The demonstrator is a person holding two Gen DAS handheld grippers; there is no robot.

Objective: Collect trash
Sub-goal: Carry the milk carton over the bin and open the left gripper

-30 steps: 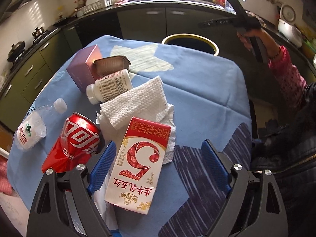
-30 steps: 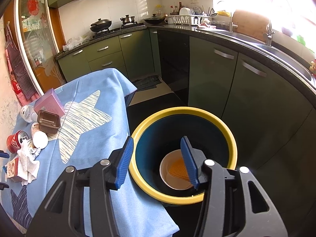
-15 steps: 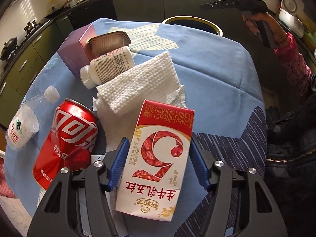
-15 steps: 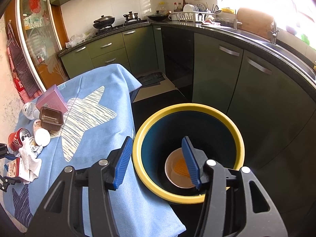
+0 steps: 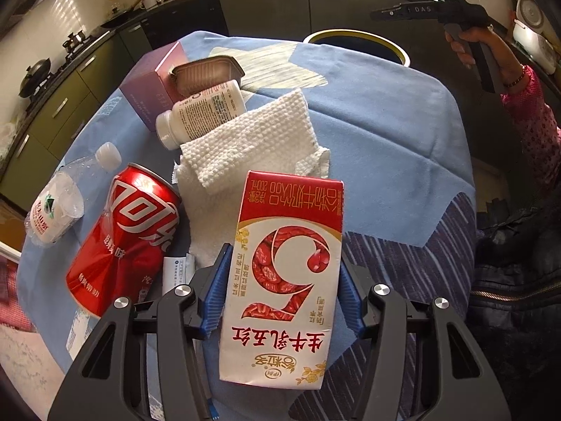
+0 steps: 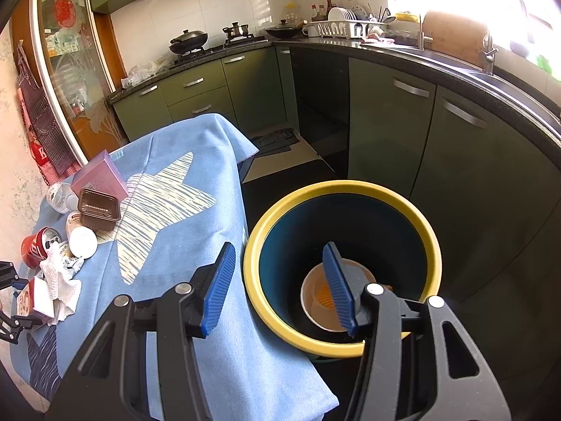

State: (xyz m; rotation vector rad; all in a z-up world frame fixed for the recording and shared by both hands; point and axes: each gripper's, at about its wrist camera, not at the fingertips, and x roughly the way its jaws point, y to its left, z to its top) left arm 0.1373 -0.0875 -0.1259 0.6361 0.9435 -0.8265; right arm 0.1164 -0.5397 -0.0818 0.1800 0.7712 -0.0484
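Observation:
A red and white milk carton (image 5: 284, 273) lies on the blue tablecloth (image 5: 385, 133). My left gripper (image 5: 283, 256) straddles it, its jaws closing, and both blue pads touch the carton's sides. Around it lie a red cola can (image 5: 126, 231), a water bottle (image 5: 59, 203), a white paper towel (image 5: 252, 144), a white pill bottle (image 5: 203, 112), a brown plastic tray (image 5: 207, 73) and a purple box (image 5: 150, 91). My right gripper (image 6: 278, 245) hangs open and empty over the yellow-rimmed bin (image 6: 350, 186). A paper cup (image 6: 315, 291) lies in the bin.
The bin stands on the floor by the table's far edge, in front of green kitchen cabinets (image 6: 389, 129). A person's hand (image 5: 466, 42) in a pink sleeve holds the right gripper. The tablecloth hangs over the table's edges.
The left gripper came down over the milk carton, and its jaws narrowed from wide apart to touching the carton's sides. The right gripper stayed over the bin.

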